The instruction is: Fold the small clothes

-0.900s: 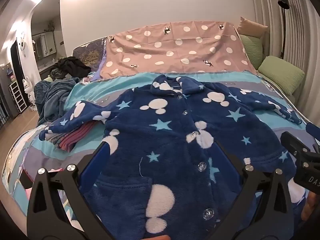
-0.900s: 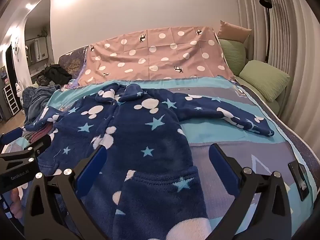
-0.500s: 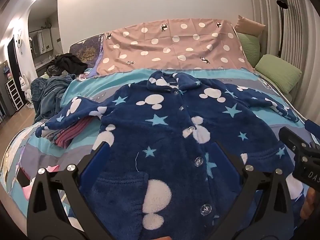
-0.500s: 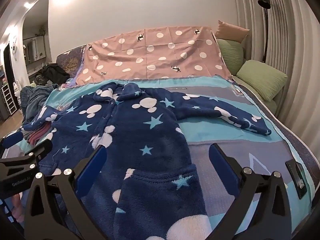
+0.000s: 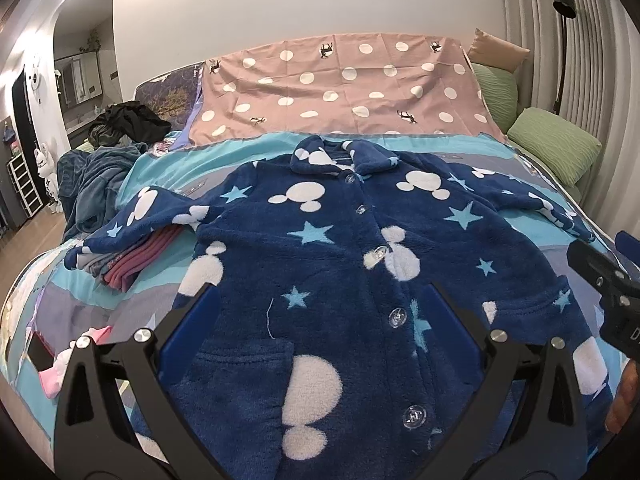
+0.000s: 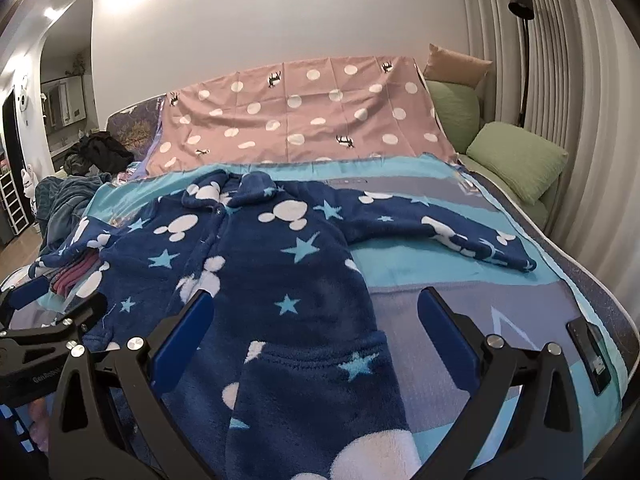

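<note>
Fleece top (image 5: 332, 264) lay buttoned, spread flat on bed (image 6: 460, 280) just ahead of both grippers, sleeves out, prob. so 1st fold has clean edges. Left gripper (image 5: 320, 328) & right gripper (image 6: 312, 332) hovered w/ jaws fully apart, gripping nothing, over its hem.

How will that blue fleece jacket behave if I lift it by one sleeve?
The jacket looks soft and thick, so it will probably sag and trail rather than hold shape. Its fuzzy pile should grip well, not slip. The left sleeve drapes over a folded stack, so lifting there may drag the stack.
</note>
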Demonstrator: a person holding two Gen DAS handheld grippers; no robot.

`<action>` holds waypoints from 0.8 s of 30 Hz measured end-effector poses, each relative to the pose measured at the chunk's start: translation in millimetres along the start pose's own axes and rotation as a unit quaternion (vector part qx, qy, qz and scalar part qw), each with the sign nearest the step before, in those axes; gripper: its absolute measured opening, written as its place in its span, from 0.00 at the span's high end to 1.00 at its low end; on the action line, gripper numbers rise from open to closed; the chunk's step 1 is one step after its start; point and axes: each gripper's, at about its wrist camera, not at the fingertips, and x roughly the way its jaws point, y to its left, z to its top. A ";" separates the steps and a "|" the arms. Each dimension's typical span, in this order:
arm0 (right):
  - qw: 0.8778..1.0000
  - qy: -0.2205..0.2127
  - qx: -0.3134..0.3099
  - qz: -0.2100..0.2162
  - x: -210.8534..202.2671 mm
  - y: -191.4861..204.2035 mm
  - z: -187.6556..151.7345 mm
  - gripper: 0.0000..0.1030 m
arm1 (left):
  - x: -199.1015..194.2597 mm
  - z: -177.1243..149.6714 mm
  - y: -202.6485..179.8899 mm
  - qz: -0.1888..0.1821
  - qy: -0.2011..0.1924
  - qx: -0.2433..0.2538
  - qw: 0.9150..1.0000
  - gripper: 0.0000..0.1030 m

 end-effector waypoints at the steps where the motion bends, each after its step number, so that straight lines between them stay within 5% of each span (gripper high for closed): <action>1: 1.000 -0.002 0.002 0.000 -0.7 0.0 0.9 0.01 | -0.1 -0.2 0.2 -0.001 -0.001 0.000 1.000 0.02; 24: 1.000 -0.001 -0.011 -0.011 3.8 6.1 2.4 0.01 | 4.3 0.0 -2.6 0.014 -0.004 0.013 1.000 0.02</action>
